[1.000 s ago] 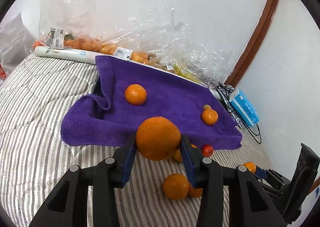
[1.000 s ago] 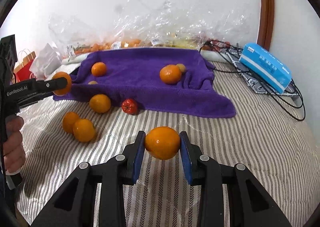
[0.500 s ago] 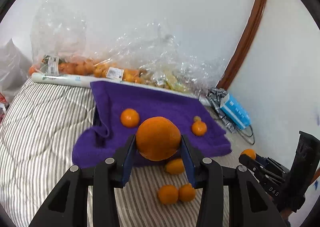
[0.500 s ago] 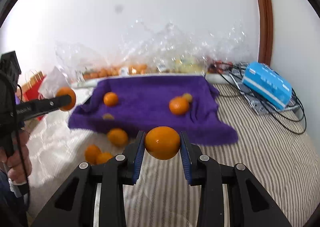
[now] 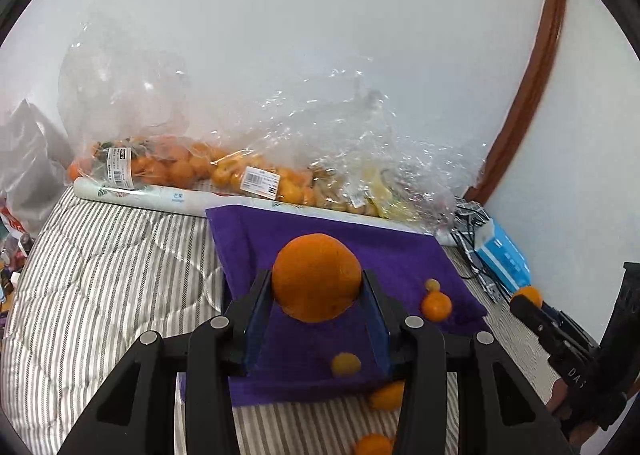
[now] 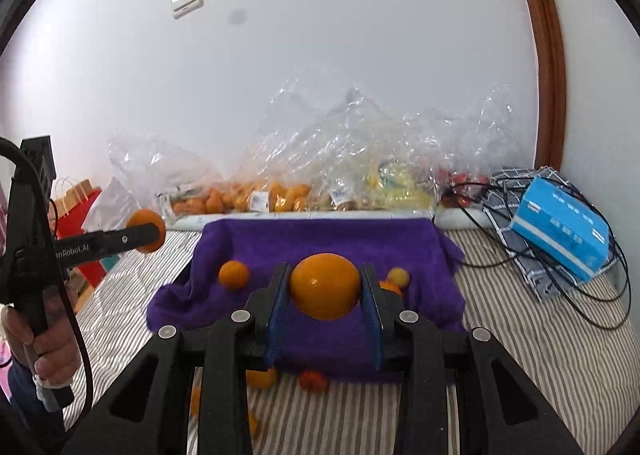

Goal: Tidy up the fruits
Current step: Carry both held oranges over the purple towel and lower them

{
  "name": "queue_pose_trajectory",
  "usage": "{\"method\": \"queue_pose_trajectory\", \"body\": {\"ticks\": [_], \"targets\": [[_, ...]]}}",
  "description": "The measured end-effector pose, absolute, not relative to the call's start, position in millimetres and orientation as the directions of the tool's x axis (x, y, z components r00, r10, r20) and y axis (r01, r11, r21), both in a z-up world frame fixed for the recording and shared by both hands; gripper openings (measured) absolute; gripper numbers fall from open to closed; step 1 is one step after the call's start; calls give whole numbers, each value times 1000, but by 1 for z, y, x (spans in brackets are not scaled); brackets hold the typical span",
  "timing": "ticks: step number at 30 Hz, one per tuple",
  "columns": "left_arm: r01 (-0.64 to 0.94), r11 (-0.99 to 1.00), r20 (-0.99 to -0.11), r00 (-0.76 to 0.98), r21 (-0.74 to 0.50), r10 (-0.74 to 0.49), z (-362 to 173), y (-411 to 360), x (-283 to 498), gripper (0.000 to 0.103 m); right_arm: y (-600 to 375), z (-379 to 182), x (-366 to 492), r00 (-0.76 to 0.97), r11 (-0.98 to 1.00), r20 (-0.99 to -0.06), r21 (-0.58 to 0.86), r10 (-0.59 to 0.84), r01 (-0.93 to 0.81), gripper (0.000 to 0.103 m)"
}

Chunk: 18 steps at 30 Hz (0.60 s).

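My left gripper (image 5: 316, 289) is shut on a large orange (image 5: 316, 275), held in the air over the purple towel (image 5: 400, 255). In the right wrist view my right gripper (image 6: 324, 285) is shut on another orange (image 6: 324, 295), also above the towel (image 6: 320, 235). Each gripper shows in the other's view, the right gripper (image 5: 528, 301) at the right edge and the left gripper (image 6: 146, 233) at the left, in a person's hand. One orange (image 6: 234, 275) and a small yellow fruit (image 6: 398, 277) lie on the towel. Loose oranges (image 5: 386, 395) and a red fruit (image 6: 312, 381) lie on the striped bedcover in front of it.
Clear plastic bags of fruit (image 5: 180, 167) and a white roll (image 5: 160, 195) line the wall behind the towel. A blue box (image 6: 560, 231) and black cables (image 6: 592, 295) lie at the right. A red paper bag (image 6: 80, 207) stands at the left edge of the striped bedcover (image 5: 100, 275).
Both grippers have risen with their oranges still held. The towel and the loose fruit now look smaller and lower in both views, and more of the wall shows.
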<state>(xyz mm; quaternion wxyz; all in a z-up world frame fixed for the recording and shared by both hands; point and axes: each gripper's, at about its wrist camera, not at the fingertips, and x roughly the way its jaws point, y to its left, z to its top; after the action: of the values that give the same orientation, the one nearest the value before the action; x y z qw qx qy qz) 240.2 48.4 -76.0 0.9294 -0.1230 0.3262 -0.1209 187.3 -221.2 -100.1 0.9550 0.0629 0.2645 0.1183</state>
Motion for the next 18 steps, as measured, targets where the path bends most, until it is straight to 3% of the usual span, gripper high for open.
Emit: {"method": "queue_pose_trajectory", "body": {"ticks": [6,18], "targets": [[116,928,-593,739,-355,-320,-99,57,253,41,-220,-106,212,835,961,-479,191,270,-201,34],[122,947,-611,738,-296,-286,-115,44,260,42,-228,-132,237,824,952,-488,242,287,-188,34]]}}
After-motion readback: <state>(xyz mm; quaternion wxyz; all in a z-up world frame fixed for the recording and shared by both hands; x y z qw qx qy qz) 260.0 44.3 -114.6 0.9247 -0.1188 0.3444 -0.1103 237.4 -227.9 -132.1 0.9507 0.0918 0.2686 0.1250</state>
